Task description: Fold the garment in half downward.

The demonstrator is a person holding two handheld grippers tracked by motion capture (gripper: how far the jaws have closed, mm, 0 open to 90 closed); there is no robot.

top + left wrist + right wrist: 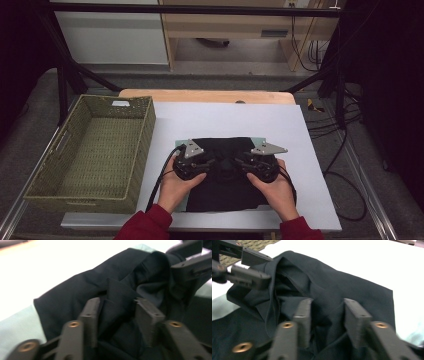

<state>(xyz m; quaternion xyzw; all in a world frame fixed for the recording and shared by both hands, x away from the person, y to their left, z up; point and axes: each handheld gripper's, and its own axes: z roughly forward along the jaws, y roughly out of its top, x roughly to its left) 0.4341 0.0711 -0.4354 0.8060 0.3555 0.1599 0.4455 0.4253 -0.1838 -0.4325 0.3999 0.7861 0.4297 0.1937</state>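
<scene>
So both grippers are working a black garment (226, 175) lying low-center in the high view, on a pale green board (260, 142) over the white sheet (225, 120). Left gripper (210, 162) and right gripper (240, 162) face each other across the cloth's middle, nearly tip to tip. In each gripper view a raised fold sits between the jaws, but I can't tell if the pads are really pinching it. The wicker basket (60, 150) sits far left, nearer the left hand (177, 187).

Dim room w/ grey floor (30, 135), black frame bars (200, 9), pale cabinet (110, 37), floor cables (345, 125).
</scene>
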